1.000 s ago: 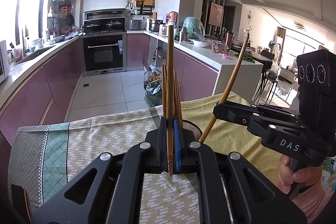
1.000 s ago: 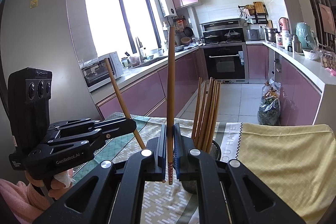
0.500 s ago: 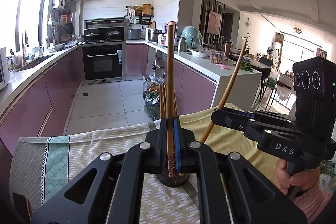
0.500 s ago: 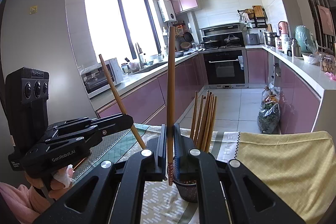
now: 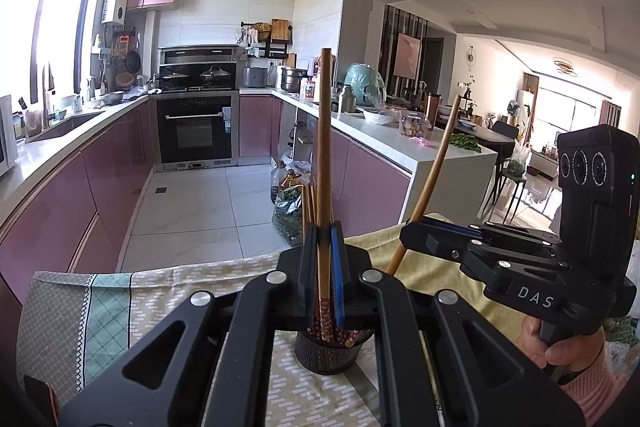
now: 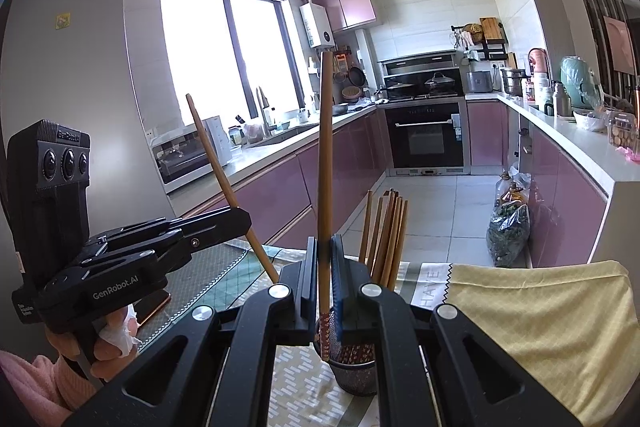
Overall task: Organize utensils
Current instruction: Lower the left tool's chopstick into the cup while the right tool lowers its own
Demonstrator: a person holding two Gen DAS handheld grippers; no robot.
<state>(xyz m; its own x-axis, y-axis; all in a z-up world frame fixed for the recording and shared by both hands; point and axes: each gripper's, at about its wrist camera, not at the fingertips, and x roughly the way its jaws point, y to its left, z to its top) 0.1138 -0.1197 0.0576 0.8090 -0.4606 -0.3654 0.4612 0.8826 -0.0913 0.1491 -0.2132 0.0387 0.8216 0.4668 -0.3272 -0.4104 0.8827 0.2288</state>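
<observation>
My left gripper [image 5: 325, 259] is shut on a wooden chopstick [image 5: 323, 155] held upright above a dark mesh utensil cup [image 5: 326, 355]. My right gripper [image 6: 324, 267] is shut on another wooden chopstick [image 6: 325, 155], also upright over the same cup [image 6: 356, 371]. Several chopsticks [image 6: 386, 235] stand in the cup, tips up. In the left wrist view the right gripper [image 5: 416, 233] shows at the right with its chopstick [image 5: 434, 171] slanted. In the right wrist view the left gripper [image 6: 240, 223] shows at the left with its chopstick [image 6: 224, 179] slanted.
The cup stands on a table with a patterned cloth [image 5: 168, 291] and a yellow cloth [image 6: 540, 315]. Beyond the table edge lie a tiled kitchen floor, purple cabinets [image 5: 80, 195] and a bag of greens [image 6: 506, 227].
Both grippers have risen with their chopsticks, so the cup now shows lower and clear below the fingers. Both stay shut on their chopsticks.
</observation>
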